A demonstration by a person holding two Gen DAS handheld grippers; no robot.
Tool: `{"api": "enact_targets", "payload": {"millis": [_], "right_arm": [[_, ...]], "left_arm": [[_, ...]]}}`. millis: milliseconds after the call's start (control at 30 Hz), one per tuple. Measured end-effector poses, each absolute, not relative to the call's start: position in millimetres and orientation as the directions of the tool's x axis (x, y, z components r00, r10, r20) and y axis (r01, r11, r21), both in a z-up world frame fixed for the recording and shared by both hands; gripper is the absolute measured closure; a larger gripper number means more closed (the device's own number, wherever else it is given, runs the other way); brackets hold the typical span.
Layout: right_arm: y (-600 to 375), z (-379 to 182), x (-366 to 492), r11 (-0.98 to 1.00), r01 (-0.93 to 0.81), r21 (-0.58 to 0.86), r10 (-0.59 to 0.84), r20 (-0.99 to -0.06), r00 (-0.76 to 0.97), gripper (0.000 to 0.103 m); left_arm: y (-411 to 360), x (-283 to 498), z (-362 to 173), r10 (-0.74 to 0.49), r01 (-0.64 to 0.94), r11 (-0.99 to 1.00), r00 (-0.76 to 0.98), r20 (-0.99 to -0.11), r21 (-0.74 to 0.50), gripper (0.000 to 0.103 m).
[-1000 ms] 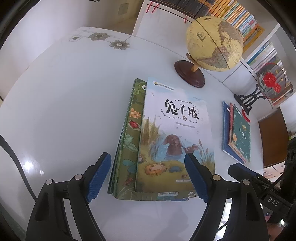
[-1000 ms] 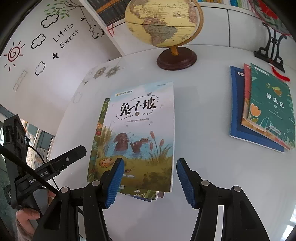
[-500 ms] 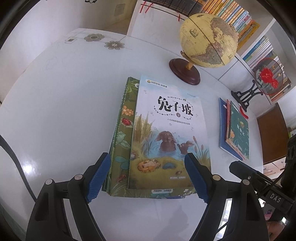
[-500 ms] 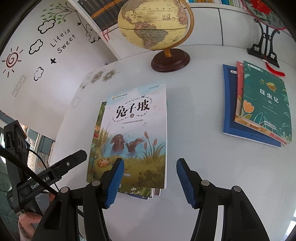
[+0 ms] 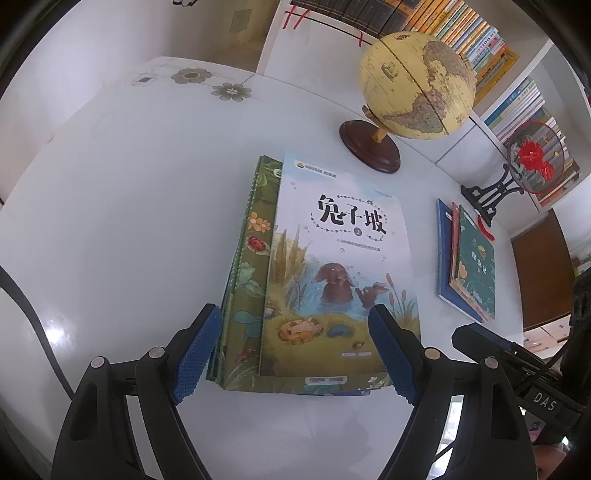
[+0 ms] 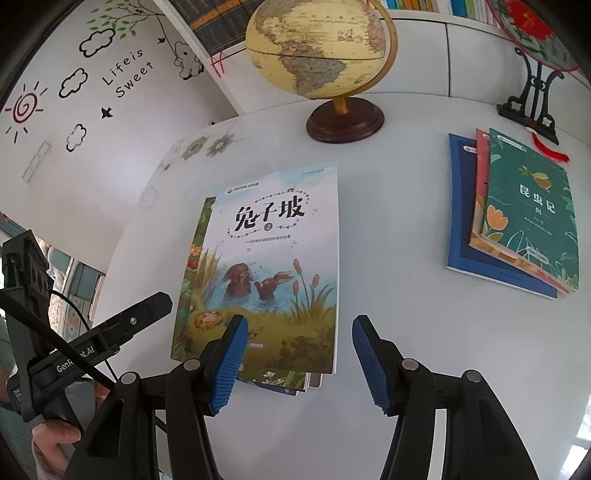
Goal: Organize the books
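Lining the bookshelf (image 5: 491,40): upright books (image 5: 461,26), tightly packed.

White glossy worktop (image 5: 118,229) with a flower print at the far corner. On it: a stack of books (image 5: 332,280) in the middle, a second stack (image 6: 517,218) off to the right, a globe (image 5: 413,88) behind them, and a black fan stand (image 5: 491,192) near the second stack.

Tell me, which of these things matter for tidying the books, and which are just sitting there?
Part of the job:
rabbit book stack
green book stack
left gripper
right gripper

Just sitting there:
globe
red fan ornament
shelf books
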State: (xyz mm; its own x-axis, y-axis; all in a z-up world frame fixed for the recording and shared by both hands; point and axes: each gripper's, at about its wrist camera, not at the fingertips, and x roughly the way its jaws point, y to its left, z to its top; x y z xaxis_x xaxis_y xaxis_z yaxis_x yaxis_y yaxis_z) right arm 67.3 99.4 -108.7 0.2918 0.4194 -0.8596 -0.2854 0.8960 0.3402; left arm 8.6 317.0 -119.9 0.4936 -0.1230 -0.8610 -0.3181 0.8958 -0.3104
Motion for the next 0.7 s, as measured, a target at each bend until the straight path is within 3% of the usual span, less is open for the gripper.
{"api": "enact_targets", "payload": {"millis": [700], "right_arm": [[112.9, -109.5, 59.8, 0.902, -0.306, 0.303, 0.389, -0.879, 0.276, 0.046]], "left_arm": [[314.2, 0.9, -114.3, -0.098, -0.317, 0.904, 0.500, -0.860, -0.287, 0.023]]}}
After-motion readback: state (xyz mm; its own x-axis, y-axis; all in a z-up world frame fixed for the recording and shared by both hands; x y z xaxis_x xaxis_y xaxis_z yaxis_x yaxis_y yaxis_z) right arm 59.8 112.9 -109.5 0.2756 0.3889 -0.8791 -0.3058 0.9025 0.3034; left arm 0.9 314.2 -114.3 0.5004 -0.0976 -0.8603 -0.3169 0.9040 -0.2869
